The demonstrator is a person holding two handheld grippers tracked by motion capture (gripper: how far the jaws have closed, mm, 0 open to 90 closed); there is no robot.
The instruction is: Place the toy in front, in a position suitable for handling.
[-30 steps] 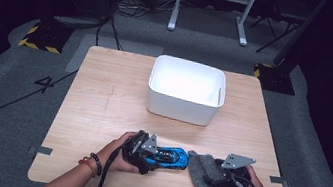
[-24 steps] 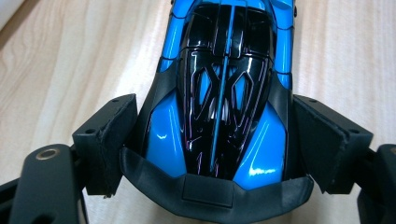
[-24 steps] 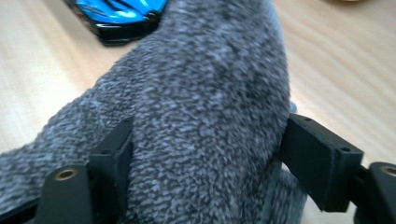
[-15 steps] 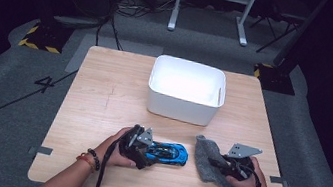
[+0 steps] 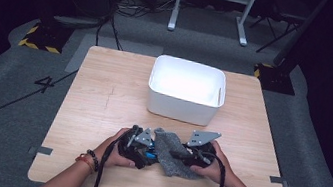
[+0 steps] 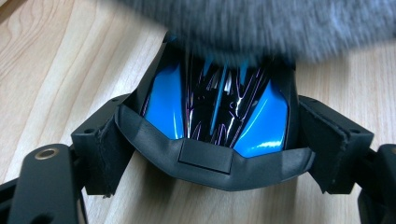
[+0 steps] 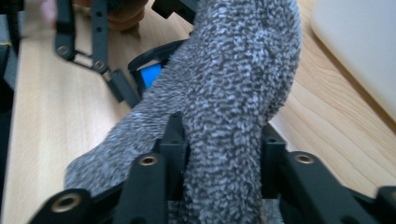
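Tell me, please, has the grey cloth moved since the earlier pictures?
Yes. The right gripper has carried the grey cloth leftward onto the blue toy car, judged against the white bin.

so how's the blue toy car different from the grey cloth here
The blue toy car is hard and glossy, blue with black; the grey cloth is soft, fuzzy and speckled. The blue toy car sits flat on the table, while the grey cloth is bunched up and draped over the car's front. The left gripper clamps the blue toy car; the right gripper pinches the grey cloth. Both are at the table's near edge, each held.
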